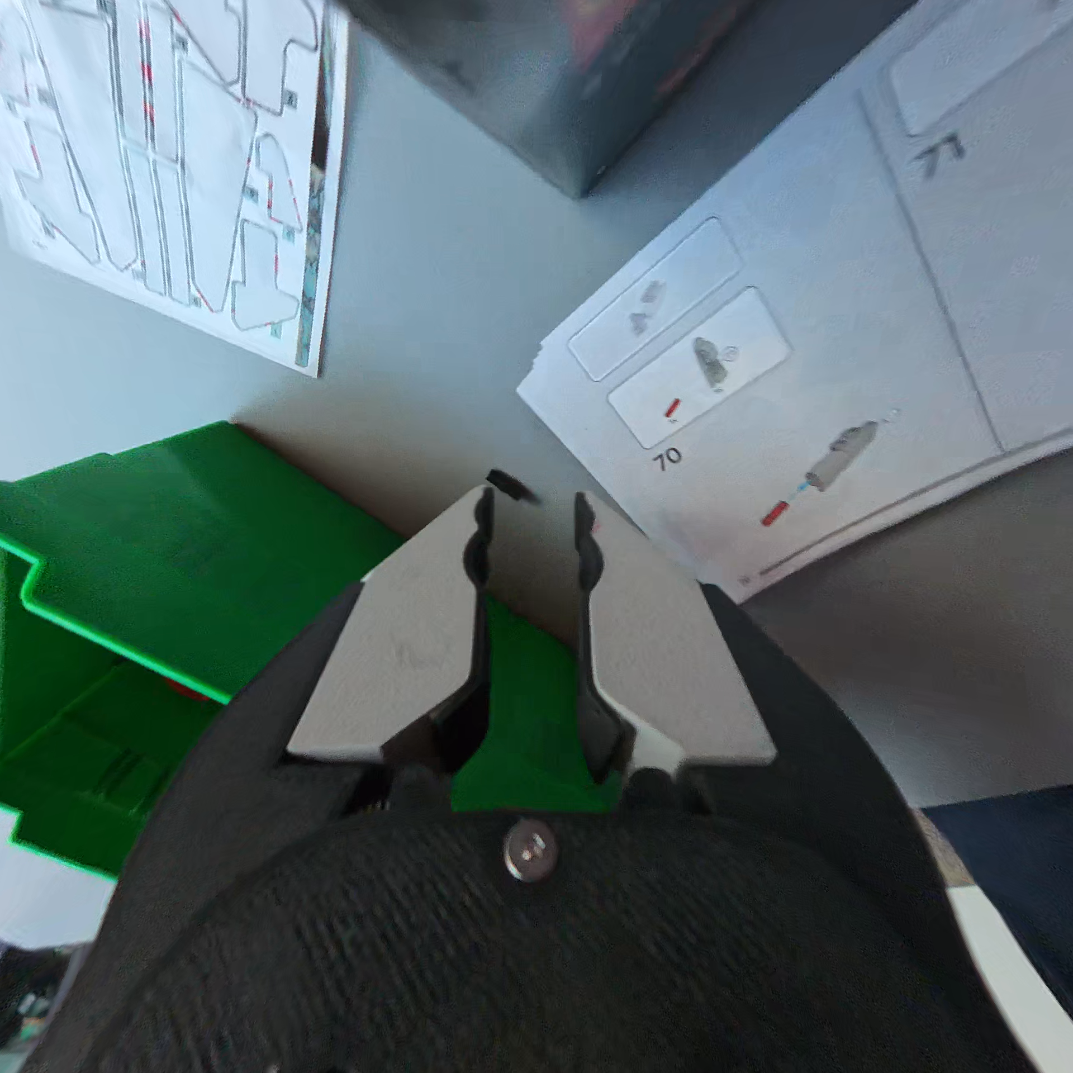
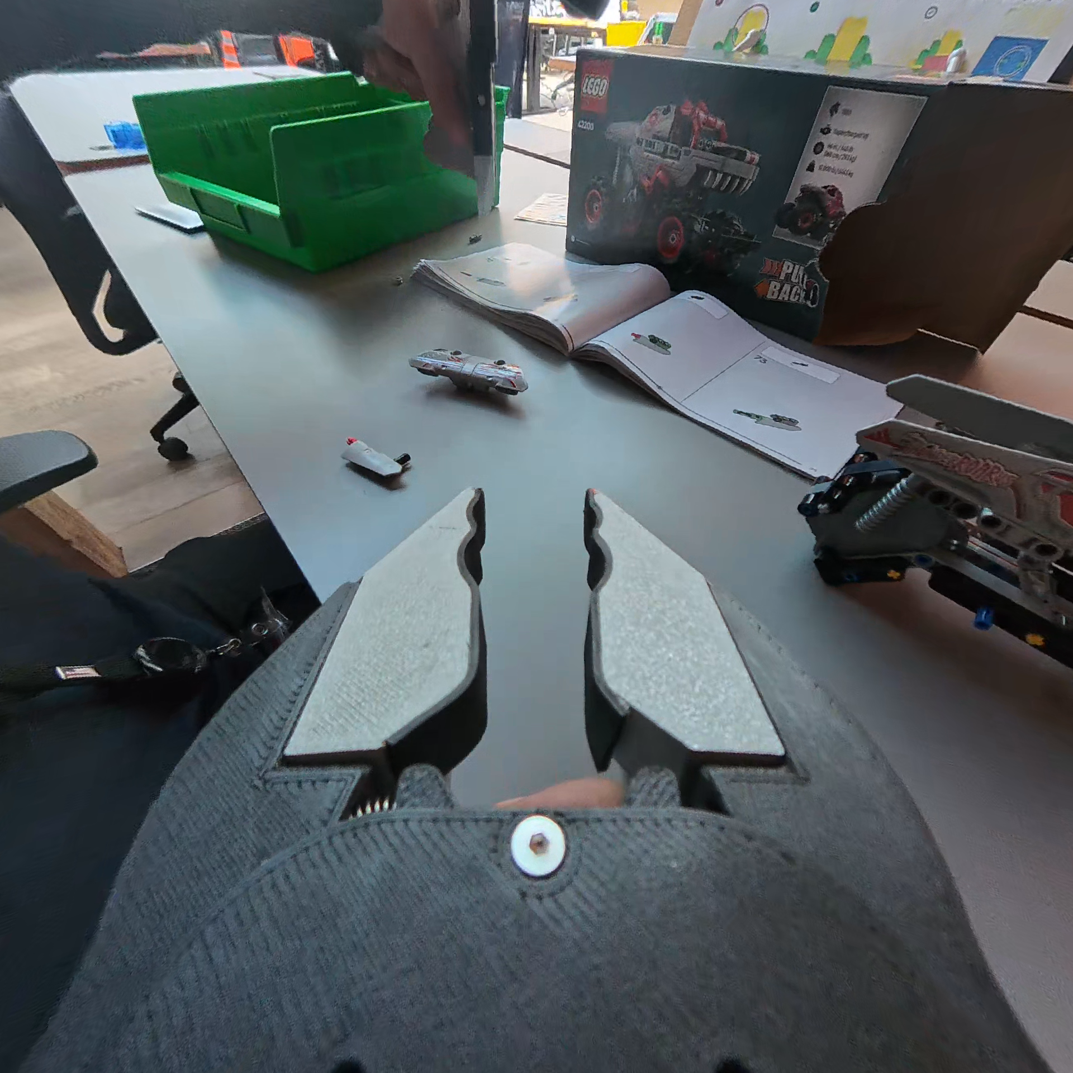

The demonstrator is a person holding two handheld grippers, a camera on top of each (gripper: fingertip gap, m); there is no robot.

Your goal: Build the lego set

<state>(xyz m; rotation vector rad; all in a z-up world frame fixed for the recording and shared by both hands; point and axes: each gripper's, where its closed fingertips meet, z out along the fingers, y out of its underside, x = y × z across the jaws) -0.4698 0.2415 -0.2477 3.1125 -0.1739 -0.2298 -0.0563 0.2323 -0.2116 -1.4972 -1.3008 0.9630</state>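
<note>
A glossy green plastic bin [image 2: 325, 168] sits far left on the smooth grey table [image 2: 522, 464], near its edge, with the left gripper [image 1: 531, 499] poised above a tiny black piece [image 1: 511, 483], fingers apart. Mid-table lie a small grey wedge piece [image 2: 374, 458] and a ribbed silver panel [image 2: 467, 371], with bare room around them. The right gripper [image 2: 534, 505] hovers, fingers apart. An open paper booklet [image 2: 668, 342], the cardboard box [image 2: 726, 168] and the studded, part-built lego truck [image 2: 958, 517] crowd the right.

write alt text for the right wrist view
The right gripper, jaws open and empty, points across a grey table toward two small grey lego sub-assemblies, an open instruction booklet, a green bin and the set's box; a part-built truck chassis sits right.
</note>
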